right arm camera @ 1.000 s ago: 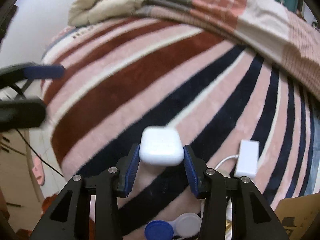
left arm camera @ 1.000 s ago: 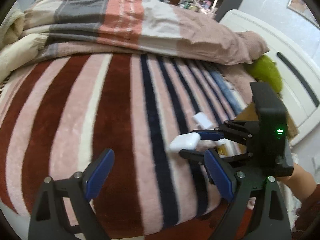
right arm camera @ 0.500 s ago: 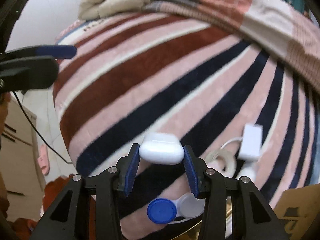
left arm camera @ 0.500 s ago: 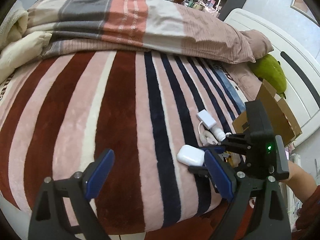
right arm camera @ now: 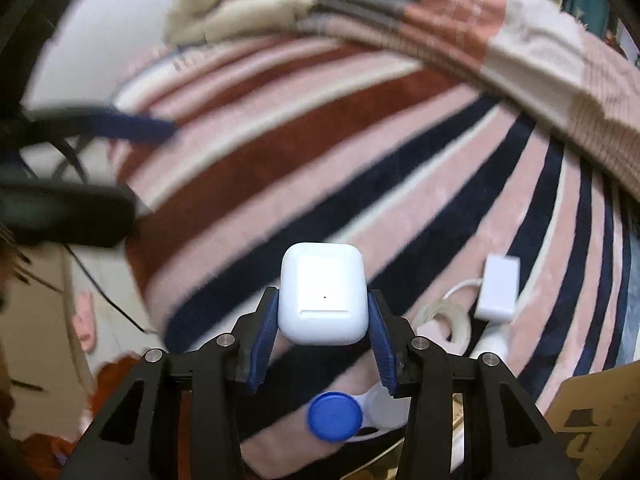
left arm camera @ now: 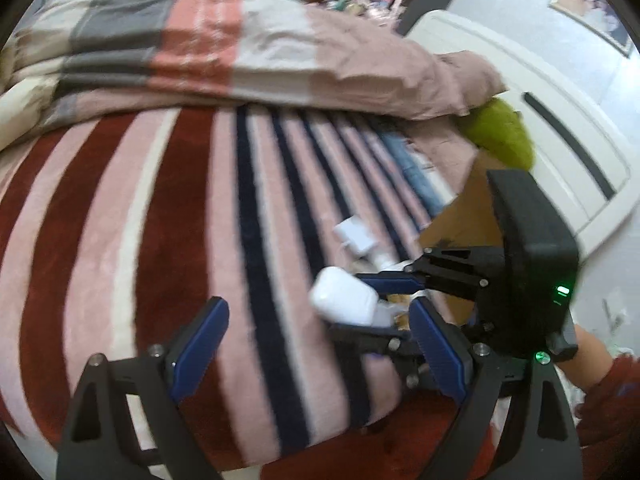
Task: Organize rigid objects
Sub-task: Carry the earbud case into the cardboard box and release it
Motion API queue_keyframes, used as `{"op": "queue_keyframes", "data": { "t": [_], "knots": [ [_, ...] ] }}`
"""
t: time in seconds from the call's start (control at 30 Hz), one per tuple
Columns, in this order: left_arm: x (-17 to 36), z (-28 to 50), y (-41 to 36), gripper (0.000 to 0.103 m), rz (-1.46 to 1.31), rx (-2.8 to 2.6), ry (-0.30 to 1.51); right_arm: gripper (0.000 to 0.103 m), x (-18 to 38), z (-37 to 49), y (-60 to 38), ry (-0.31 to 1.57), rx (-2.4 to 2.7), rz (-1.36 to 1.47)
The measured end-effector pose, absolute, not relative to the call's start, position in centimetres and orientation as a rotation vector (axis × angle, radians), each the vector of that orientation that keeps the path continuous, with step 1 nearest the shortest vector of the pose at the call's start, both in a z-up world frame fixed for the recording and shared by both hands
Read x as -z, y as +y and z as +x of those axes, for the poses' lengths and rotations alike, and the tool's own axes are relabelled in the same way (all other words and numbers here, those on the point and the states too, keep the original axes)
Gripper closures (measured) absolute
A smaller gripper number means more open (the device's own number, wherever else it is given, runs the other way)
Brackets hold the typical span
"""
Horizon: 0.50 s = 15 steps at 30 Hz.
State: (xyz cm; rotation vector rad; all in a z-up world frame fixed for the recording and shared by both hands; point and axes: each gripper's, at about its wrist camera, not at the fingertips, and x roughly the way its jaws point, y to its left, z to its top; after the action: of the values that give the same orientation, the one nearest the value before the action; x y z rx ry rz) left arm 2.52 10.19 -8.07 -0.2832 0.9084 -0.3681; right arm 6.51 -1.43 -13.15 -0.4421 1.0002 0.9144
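My right gripper (right arm camera: 323, 326) is shut on a white earbud case (right arm camera: 323, 294) and holds it above the striped blanket (right arm camera: 304, 160). In the left wrist view the case (left arm camera: 344, 297) sits between the right gripper's blue pads (left arm camera: 390, 282). My left gripper (left arm camera: 316, 348) is open and empty, low over the blanket's near edge, left of the right gripper. A white charger with a coiled cable (right arm camera: 498, 288) lies on the blanket to the right. A blue-and-white contact lens case (right arm camera: 335, 416) lies just below the right gripper.
A cardboard box (right arm camera: 592, 420) stands at the right edge of the bed, also in the left wrist view (left arm camera: 460, 220). A folded patchwork duvet (left arm camera: 224, 48) lies across the far side. A green plush (left arm camera: 500, 136) rests by the white headboard (left arm camera: 560, 152).
My right gripper has lifted the earbud case and tilted it more upright. The left gripper has come closer to the right one.
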Motion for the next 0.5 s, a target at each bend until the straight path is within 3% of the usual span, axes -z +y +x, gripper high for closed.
{"op": "queue_keyframes", "data": {
  "t": [0.3,0.5],
  "knots": [
    [1.5,5.9,1.1,0.061,-0.175,0.579,0.837,0.064,2.7,4.7,-7.9,0.749,-0.909,-0.317],
    [0.1,9.0,-6.9,0.065,-0.077,0.687,0.851,0.064,0.2,6.2,-15.0,0.712,-0.776,-0.23]
  ]
}}
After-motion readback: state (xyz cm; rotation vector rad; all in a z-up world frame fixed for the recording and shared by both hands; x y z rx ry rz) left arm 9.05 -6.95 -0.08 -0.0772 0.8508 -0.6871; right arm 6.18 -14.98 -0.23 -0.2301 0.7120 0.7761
